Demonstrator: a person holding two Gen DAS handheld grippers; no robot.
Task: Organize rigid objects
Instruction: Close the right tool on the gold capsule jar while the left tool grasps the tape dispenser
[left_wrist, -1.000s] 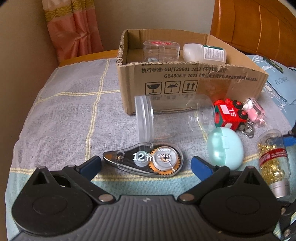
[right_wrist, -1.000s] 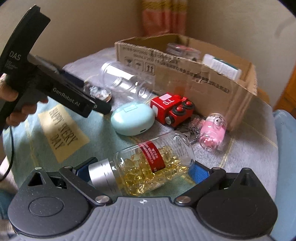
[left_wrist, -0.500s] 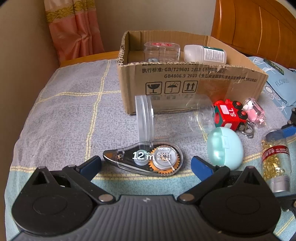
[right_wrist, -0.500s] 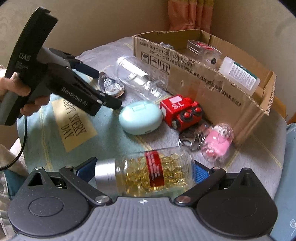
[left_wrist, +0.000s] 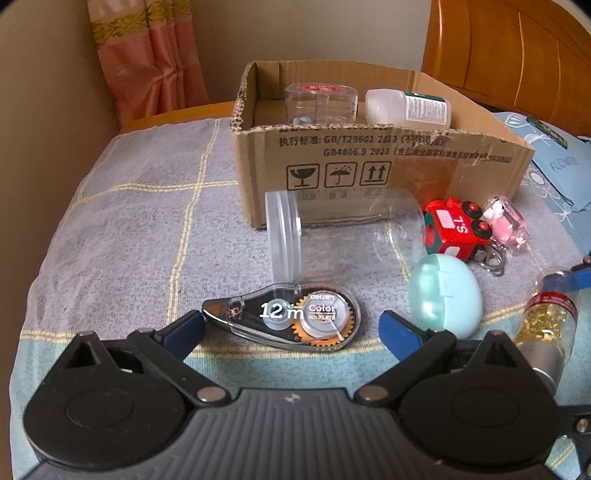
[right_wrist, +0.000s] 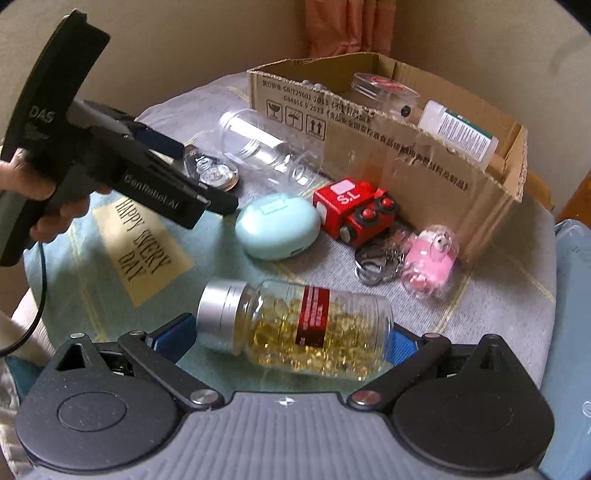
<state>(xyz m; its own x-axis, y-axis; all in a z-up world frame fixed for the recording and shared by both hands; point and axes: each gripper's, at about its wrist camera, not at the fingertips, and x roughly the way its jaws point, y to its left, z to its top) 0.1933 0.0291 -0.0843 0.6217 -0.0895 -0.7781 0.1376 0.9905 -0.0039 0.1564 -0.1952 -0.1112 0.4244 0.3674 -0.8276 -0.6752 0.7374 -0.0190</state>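
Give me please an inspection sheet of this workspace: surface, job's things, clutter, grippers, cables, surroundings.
Surface: grey checked cloth with yellow lines.
Job's things: cardboard box holds a clear case and a white bottle. Outside lie an empty clear jar, correction tape, mint oval case, red toy train, pink keychain.
Clutter: nothing seen.
Grippers: left gripper open around the correction tape; right gripper straddles the capsule bottle, contact unclear.
Cables: black cable hangs from the left handle.
Surroundings: pink curtain, wooden headboard.
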